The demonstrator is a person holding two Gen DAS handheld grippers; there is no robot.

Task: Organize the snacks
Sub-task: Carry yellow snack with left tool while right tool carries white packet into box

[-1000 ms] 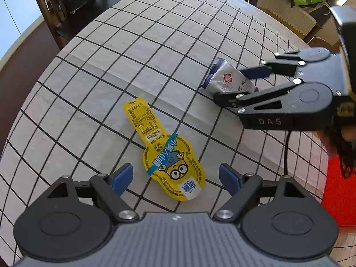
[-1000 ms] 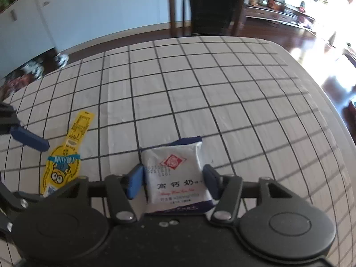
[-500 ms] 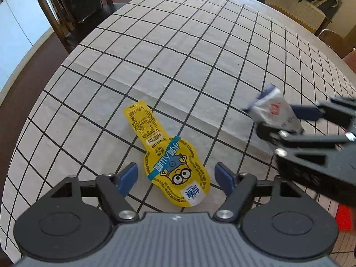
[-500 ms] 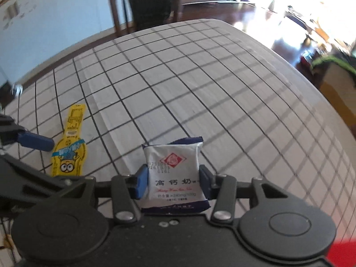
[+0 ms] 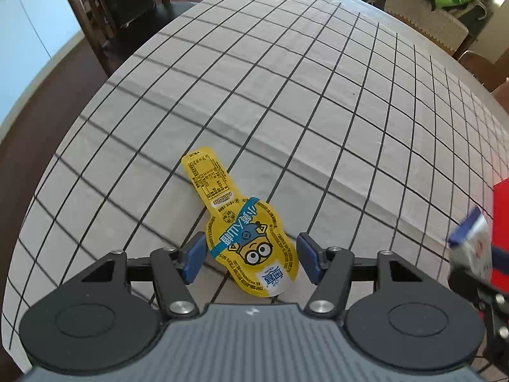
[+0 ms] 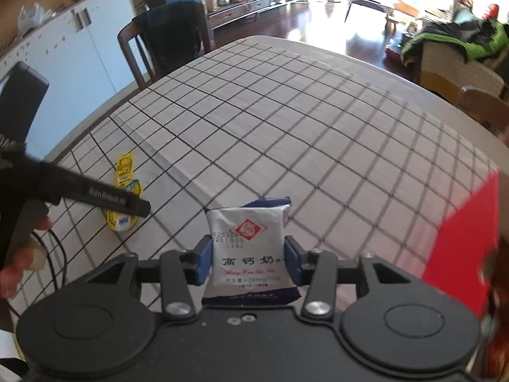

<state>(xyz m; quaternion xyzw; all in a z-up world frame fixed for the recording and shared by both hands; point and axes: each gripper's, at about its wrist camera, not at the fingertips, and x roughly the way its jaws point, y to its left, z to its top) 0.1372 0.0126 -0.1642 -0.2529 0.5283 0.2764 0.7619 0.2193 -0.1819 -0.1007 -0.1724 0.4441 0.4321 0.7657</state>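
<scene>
A yellow Minions snack packet lies flat on the checked tablecloth. My left gripper is open, low over the table, its blue pads either side of the packet's wide end. My right gripper is shut on a white and blue milk-candy packet, held above the table. That packet shows blurred at the right edge of the left wrist view. The yellow packet also shows in the right wrist view, partly hidden by the left gripper's body.
A red box stands at the table's right side, close to my right gripper; it also shows in the left wrist view. A dark wooden chair stands at the far side. A seat with a green jacket is beyond the table.
My left gripper has moved forward and its pads now flank the yellow packet. My right gripper has lifted the white packet and carried it right toward the red box.
</scene>
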